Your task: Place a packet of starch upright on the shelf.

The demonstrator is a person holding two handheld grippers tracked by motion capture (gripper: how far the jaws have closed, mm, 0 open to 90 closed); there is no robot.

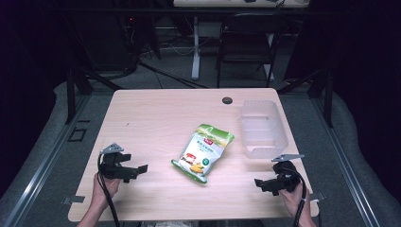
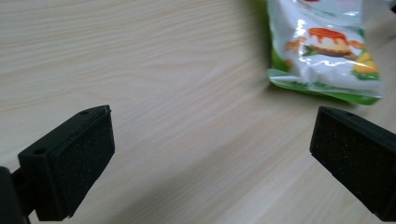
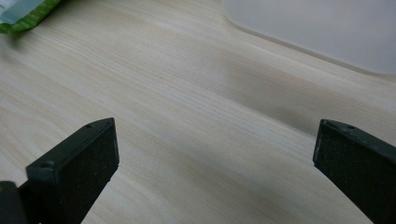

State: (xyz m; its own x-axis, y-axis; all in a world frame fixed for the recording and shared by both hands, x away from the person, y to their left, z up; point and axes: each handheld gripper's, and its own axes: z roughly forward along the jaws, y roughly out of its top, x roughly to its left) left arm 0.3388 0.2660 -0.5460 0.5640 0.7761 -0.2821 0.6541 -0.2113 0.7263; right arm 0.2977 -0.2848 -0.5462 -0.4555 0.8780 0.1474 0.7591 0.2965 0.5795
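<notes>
Nearest, left gripper (image 1: pixel 142 169) and right gripper (image 1: pixel 259 182), both spread wide, holding nothing, low over desk (image 1: pixel 146 118). Beyond, between them, snack bag (image 1: pixel 203 151) flat at mid-desk. Farther right, clear plastic bin (image 1: pixel 263 128).

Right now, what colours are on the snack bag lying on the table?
The snack bag is white with green edges and a food picture, best seen in the left gripper view.

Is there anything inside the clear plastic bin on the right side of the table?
The bin looks empty: its pale floor shows through the frosted walls in the high view. The snack bag lies outside it on the table. The corners behind the near wall are hazy.
</notes>
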